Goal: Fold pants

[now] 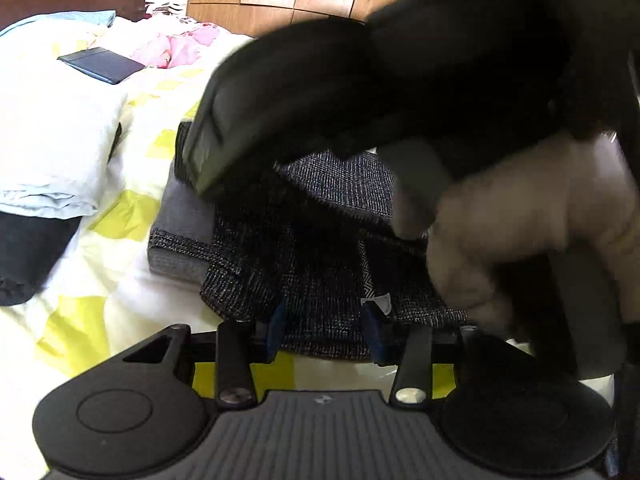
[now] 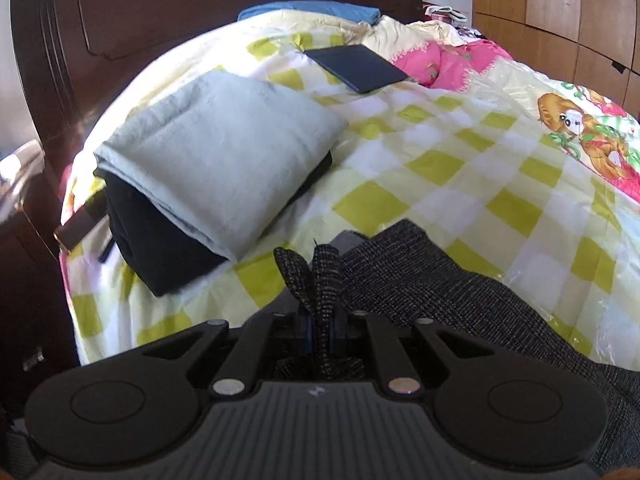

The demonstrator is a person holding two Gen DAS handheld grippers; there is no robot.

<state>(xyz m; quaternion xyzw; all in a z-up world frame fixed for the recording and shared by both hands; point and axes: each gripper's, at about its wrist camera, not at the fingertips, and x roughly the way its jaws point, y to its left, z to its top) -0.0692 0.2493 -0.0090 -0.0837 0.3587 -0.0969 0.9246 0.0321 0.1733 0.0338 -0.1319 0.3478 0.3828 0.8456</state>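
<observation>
Dark tweed pants (image 1: 320,248) lie partly folded on the yellow-checked bedspread (image 1: 120,216), with a plain grey layer showing at their left edge. My left gripper (image 1: 325,330) holds a thick fold of them between its blue pads. The black housing of the right tool (image 1: 360,92), blurred, hangs over the pants with a hand (image 1: 520,220) around its grip. In the right wrist view my right gripper (image 2: 320,320) is shut on a narrow pinch of the pants (image 2: 440,300). That fabric sticks up past its fingertips, and the rest trails off to the right.
A folded pale green cloth (image 2: 216,152) rests on a dark garment (image 2: 160,248) to the left. A flat dark blue item (image 2: 356,66) lies farther back, beside a pink quilt (image 2: 460,60). A dark wooden headboard (image 2: 160,8) and a wardrobe (image 2: 560,12) border the bed.
</observation>
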